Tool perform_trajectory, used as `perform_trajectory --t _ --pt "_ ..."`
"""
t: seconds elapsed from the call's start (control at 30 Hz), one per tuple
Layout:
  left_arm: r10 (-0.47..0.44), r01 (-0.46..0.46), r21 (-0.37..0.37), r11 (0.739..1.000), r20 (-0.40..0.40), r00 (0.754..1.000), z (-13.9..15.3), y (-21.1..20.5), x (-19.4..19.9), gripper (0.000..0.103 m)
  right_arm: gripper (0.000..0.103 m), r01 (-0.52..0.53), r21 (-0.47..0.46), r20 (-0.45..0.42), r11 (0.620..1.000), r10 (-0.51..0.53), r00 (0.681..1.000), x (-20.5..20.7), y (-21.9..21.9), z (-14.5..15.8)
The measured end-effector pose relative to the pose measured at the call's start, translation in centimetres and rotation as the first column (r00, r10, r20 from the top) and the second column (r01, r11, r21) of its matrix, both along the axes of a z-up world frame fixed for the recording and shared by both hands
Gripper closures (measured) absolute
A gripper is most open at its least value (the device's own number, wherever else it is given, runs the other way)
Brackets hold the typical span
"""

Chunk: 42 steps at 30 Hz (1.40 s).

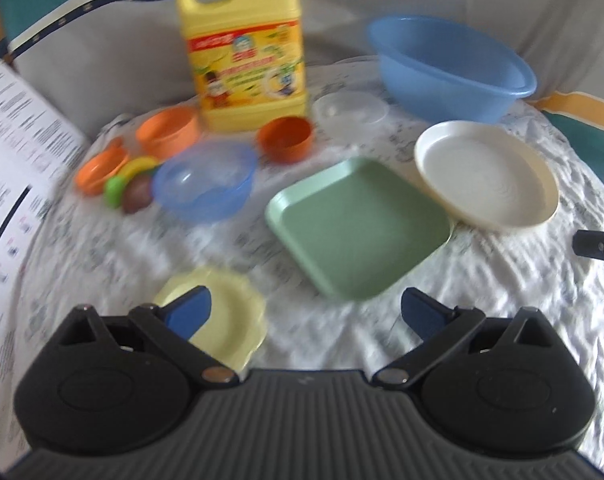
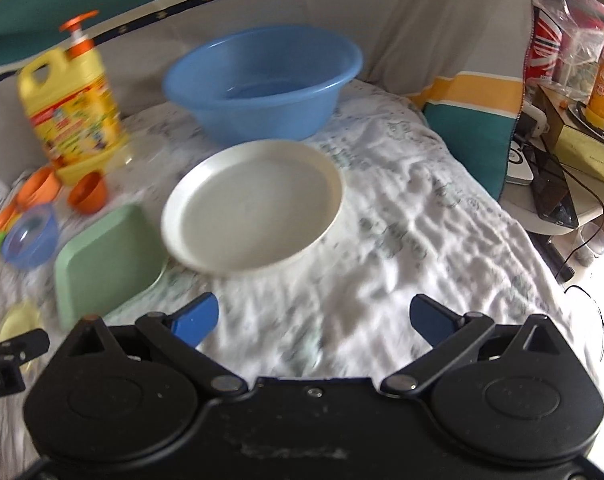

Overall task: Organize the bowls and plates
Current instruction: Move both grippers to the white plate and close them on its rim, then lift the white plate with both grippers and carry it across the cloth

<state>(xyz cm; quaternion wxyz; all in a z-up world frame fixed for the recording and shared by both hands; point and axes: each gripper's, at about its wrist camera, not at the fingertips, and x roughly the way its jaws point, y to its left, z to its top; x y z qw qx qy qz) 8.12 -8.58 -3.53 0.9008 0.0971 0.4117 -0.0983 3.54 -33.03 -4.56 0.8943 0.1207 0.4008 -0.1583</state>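
Note:
On a white printed cloth lie a green square plate (image 1: 360, 226) (image 2: 107, 262), a round cream plate (image 1: 486, 174) (image 2: 253, 204), a small yellow plate (image 1: 225, 316) (image 2: 17, 322), a clear blue bowl (image 1: 205, 178) (image 2: 29, 236), an orange cup (image 1: 285, 138) (image 2: 87, 192) and orange bowls (image 1: 167, 130) (image 2: 37, 186). My left gripper (image 1: 306, 314) is open above the cloth, its left finger over the yellow plate. The right gripper (image 2: 314, 320) is open, just short of the cream plate. Neither holds anything.
A big blue basin (image 1: 450, 66) (image 2: 261, 80) and a yellow detergent jug (image 1: 245, 52) (image 2: 71, 108) stand at the back. A clear lid (image 1: 350, 108) lies near the jug. Toy fruit (image 1: 131, 184) sits left. Papers (image 1: 13, 140) lie at far left; a cluttered side table (image 2: 566, 152) is right.

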Motion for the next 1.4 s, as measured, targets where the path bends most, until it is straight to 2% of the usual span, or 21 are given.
perform_trajectory --t 0.13,0.3,0.37,0.4,0.47,0.57,0.73,0.93,1.17,1.4 --pt "-0.039 0.039 0.002 0.999 0.011 0.999 0.2 -2.5 2.6 0.0 0.002 0.017 0.025 0.03 1.0 -0.018 0.999 2.5 -2.7 -0.6" --pt "-0.071 0.07 0.011 0.997 0.018 0.997 -0.1 -5.1 5.6 0.0 0.021 0.021 0.029 0.027 0.999 -0.022 0.999 6.0 -4.9 -2.0" --pt "-0.077 0.077 0.014 0.997 0.013 0.997 -0.4 -6.0 6.7 0.0 0.039 0.022 0.04 0.017 0.999 -0.022 1.0 7.2 -5.5 -2.7" --pt "-0.082 0.082 0.012 0.997 0.012 0.997 -0.5 -6.5 7.2 0.0 0.043 0.024 0.045 0.013 0.999 -0.024 1.0 7.7 -5.8 -3.1" --pt "-0.093 0.093 0.012 0.996 0.014 0.996 -0.7 -7.3 8.1 0.002 0.063 0.025 0.048 -0.001 0.999 -0.025 1.0 8.7 -6.4 -3.9" --pt "-0.112 0.112 0.023 0.993 0.013 0.994 -1.2 -8.8 9.3 0.01 0.078 0.029 0.061 -0.029 0.998 -0.028 0.999 9.5 -6.9 -5.3" --pt "-0.143 0.143 -0.016 0.99 -0.017 0.99 -1.8 -10.8 11.2 0.024 0.08 0.008 0.037 -0.006 0.999 -0.007 1.0 7.9 -7.0 -6.1" --pt "-0.197 0.197 0.003 0.98 -0.044 0.979 -3.2 -13.6 12.4 0.03 0.08 -0.019 0.029 0.008 0.999 0.019 1.0 6.1 -7.5 -6.1" --pt "-0.256 0.258 0.016 0.966 -0.099 0.962 -4.7 -15.4 13.3 0.049 0.079 -0.037 0.018 0.019 0.999 0.037 0.999 6.0 -7.1 -5.9" --pt "-0.284 0.288 0.058 0.956 -0.076 0.956 -5.2 -16.0 13.1 0.048 0.078 -0.019 0.028 0.043 0.999 0.018 0.999 7.1 -7.5 -6.1"
